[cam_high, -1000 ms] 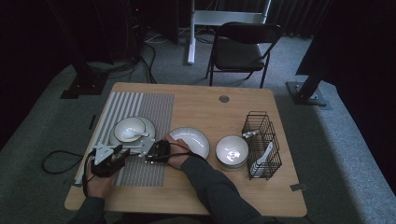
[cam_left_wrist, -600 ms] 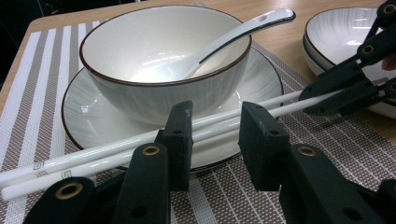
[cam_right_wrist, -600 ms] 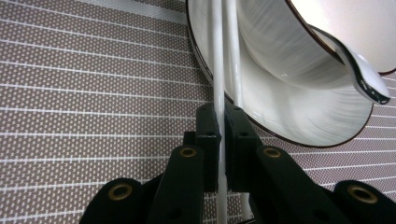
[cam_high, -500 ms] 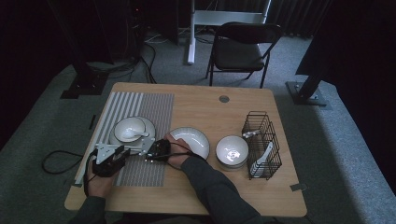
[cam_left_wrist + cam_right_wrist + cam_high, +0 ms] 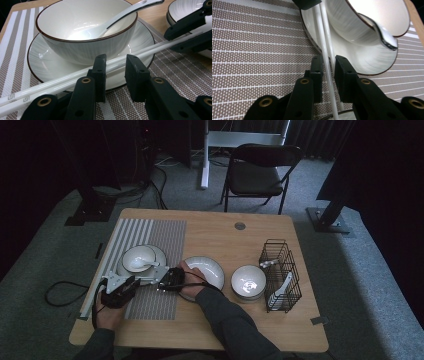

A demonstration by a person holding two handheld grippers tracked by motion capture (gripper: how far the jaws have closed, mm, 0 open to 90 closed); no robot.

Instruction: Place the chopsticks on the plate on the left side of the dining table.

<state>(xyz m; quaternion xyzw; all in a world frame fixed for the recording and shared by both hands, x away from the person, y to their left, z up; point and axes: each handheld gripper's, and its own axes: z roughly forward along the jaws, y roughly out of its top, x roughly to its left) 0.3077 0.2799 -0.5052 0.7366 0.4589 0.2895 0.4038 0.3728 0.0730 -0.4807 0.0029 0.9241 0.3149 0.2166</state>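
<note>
A pair of white chopsticks (image 5: 62, 81) lies on the striped placemat (image 5: 160, 240), against the rim of a plate (image 5: 37, 60) that bears a bowl (image 5: 137, 259) with a white spoon (image 5: 120, 17). My left gripper (image 5: 115, 75) stands over the chopsticks' near end. Its jaws have just been closing, and a gap still shows between them. My right gripper (image 5: 328, 67) straddles the chopsticks (image 5: 325, 50) lengthwise. Its jaws have just been opening and their pads stand slightly off the sticks. In the high view the left gripper (image 5: 136, 282) and the right gripper (image 5: 160, 281) face each other.
A second plate (image 5: 210, 270) lies under the right hand, with a bowl (image 5: 248, 281) to its right. A black wire basket (image 5: 280, 270) holding a white spoon (image 5: 277, 289) stands at the table's right. A folding chair (image 5: 260, 175) stands beyond the table's far edge.
Both hands have kept their place beside the plate and bowl. The high view is too small to show a shift in either pair of jaws.
</note>
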